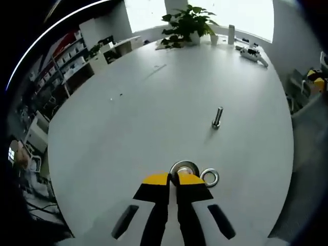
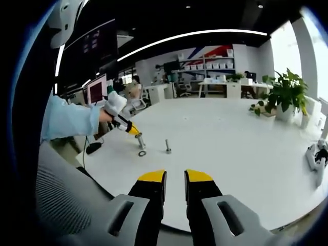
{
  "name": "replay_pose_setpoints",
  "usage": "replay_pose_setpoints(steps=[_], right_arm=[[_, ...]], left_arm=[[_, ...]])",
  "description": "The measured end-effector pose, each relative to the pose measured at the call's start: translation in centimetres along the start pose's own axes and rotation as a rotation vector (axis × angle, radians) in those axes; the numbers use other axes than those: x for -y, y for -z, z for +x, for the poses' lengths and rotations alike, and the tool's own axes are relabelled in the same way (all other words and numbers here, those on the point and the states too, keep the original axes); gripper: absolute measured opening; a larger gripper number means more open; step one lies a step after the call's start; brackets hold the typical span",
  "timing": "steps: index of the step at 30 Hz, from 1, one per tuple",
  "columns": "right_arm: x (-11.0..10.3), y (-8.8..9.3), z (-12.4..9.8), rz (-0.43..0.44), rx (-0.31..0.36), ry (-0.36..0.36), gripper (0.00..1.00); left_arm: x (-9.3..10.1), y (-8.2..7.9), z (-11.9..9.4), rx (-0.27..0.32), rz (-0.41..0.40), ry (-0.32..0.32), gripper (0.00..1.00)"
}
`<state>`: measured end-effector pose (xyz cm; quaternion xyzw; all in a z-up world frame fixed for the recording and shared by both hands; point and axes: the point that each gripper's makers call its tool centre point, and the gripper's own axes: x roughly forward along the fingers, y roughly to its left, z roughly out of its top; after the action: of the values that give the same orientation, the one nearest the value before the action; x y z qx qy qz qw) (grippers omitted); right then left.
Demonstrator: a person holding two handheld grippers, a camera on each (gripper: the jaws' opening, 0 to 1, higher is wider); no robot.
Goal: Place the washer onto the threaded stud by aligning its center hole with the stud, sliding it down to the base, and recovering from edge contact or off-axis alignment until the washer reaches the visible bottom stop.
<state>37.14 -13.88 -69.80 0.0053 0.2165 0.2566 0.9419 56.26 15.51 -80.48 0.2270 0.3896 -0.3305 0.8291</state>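
Gripping a washer [image 1: 184, 168] at its near edge, the left gripper [image 1: 173, 180] has its yellow-tipped jaws nearly together; the washer looks flat on the white table [image 1: 128, 128], though lift cannot be told. A second ring-shaped washer [image 1: 210, 177] lies flat just right of it, touching or nearly so. The stud [image 1: 217, 118] stands upright, long axis vertical, wider base on the table, well beyond both washers and slightly right. No readable writing or brand on any of them.

In the right gripper view, the right gripper [image 2: 175, 180] hovers over the near table edge [image 2: 246, 205], jaws apart with a clear gap, holding nothing. Across the table the left gripper [image 2: 134, 132] comes in from the left, held by a hand [image 2: 114, 105] with a light blue sleeve [image 2: 69, 120], tip down by a washer [image 2: 142, 152]. The stud [image 2: 167, 146] stands just right of it, apart.

Table is round-ended, white, mostly bare. A potted plant [image 1: 185, 24] sits at the far end by bright windows, a power strip [image 1: 252, 55] near it. Shelving [image 1: 64, 59] with boxes lines one wall; labels too small to read. A monitor [image 2: 96, 89] shows in the right gripper view, and a mesh chair back [image 2: 56, 200] at lower left.
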Motion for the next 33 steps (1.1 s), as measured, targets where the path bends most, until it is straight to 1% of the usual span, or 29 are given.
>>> replay_pose_setpoints(steps=[8,10,11,12,17,26,30,33], right_arm=[[-0.06,-0.03,0.00,0.000,0.000,0.000,0.17],[-0.07,-0.04,-0.01,0.000,0.000,0.000,0.17],[-0.08,-0.05,-0.01,0.000,0.000,0.000,0.17],[-0.07,-0.07,-0.02,0.000,0.001,0.000,0.17],[-0.07,-0.09,-0.04,0.001,0.001,0.000,0.17],[-0.11,-0.13,-0.01,0.001,0.001,-0.001,0.17],[-0.12,-0.15,0.02,0.000,0.000,-0.001,0.17],[-0.15,-0.17,0.05,0.000,-0.001,-0.001,0.17]], left_arm=[[-0.17,-0.20,0.12,0.015,-0.011,0.011,0.03],[-0.03,-0.36,0.16,0.024,0.012,0.019,0.02],[-0.16,-0.49,0.15,0.031,0.045,0.007,0.03],[-0.19,-0.53,0.14,0.031,0.059,0.001,0.04],[-0.12,-0.52,0.15,0.034,0.029,0.005,0.03],[-0.06,-0.38,0.06,0.048,0.016,-0.004,0.01],[-0.07,-0.37,0.07,0.054,0.017,-0.005,0.01],[-0.03,-0.41,0.04,0.061,0.058,-0.012,0.02]])
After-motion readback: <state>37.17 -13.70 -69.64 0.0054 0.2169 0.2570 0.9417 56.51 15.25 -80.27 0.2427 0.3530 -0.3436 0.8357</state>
